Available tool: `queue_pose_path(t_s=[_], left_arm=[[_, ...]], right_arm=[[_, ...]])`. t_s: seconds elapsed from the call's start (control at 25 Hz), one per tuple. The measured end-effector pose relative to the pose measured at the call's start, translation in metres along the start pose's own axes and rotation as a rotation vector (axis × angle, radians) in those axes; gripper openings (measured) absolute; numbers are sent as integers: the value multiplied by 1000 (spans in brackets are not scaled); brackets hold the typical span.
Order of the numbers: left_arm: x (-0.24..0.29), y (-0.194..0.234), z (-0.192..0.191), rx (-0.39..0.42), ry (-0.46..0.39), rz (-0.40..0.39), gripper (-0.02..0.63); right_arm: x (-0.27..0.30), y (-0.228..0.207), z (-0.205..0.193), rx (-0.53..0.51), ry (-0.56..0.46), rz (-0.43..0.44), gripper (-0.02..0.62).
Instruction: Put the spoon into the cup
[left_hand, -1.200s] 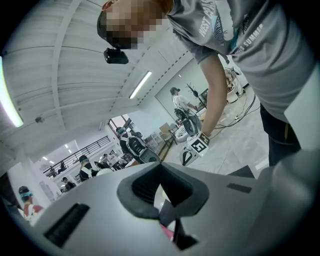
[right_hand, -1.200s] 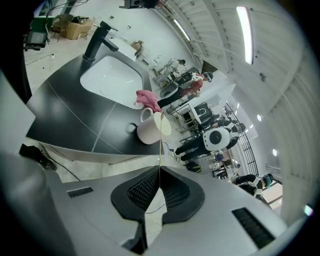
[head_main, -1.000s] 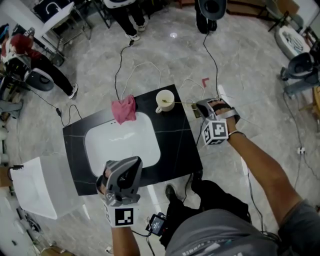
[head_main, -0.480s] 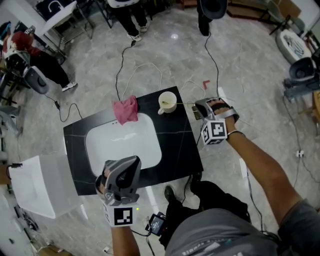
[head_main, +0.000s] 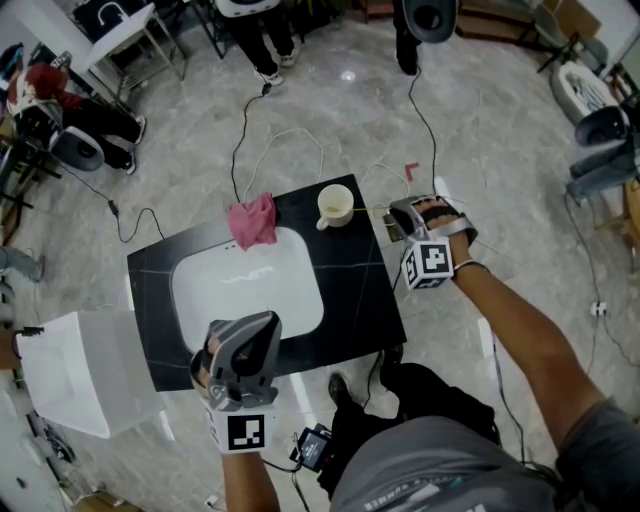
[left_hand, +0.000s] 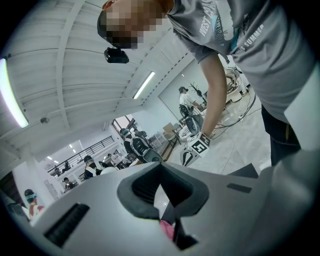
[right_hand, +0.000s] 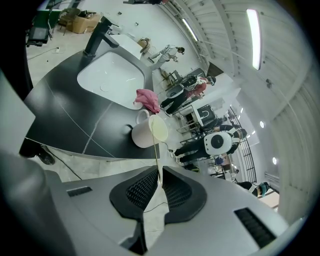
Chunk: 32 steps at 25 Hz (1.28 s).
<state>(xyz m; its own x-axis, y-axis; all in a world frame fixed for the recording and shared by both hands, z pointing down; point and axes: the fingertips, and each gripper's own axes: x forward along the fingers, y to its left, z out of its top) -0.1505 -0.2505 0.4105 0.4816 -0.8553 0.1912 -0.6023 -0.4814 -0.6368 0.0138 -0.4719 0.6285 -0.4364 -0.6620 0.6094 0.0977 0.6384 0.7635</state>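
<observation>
A cream cup (head_main: 334, 203) stands at the far right corner of the black counter (head_main: 350, 290); it also shows in the right gripper view (right_hand: 145, 134). The thin spoon (head_main: 365, 208) has its bowl in the cup and its handle (right_hand: 158, 160) reaches back between my right gripper's fingertips. My right gripper (head_main: 397, 213) (right_hand: 160, 182) hovers just off the counter's right edge; its jaws have just been opening and stand slightly apart around the handle. Near the counter's front edge my left gripper (head_main: 262, 325) (left_hand: 161, 187) is shut and holds nothing.
A white sink (head_main: 190, 300) is set into the counter, with a pink cloth (head_main: 252, 220) at its far rim and a black tap (right_hand: 97, 35) beside it. A white box (head_main: 70, 375) stands to the left. Cables (head_main: 240, 140) trail over the floor; people stand further off.
Both grippers, the cup and the spoon stay where they were. Only the people at the far left of the room have shifted.
</observation>
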Motion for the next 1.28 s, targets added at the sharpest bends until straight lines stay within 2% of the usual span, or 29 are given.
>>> queue_pose_path(t_s=[0.84, 1.28], left_arm=[[-19, 12, 16, 18, -29, 39, -2], [-38, 26, 42, 61, -79, 44, -2]], right_arm=[[-24, -26, 24, -18, -33, -63, 49], [-72, -56, 42, 45, -47, -142, 49]])
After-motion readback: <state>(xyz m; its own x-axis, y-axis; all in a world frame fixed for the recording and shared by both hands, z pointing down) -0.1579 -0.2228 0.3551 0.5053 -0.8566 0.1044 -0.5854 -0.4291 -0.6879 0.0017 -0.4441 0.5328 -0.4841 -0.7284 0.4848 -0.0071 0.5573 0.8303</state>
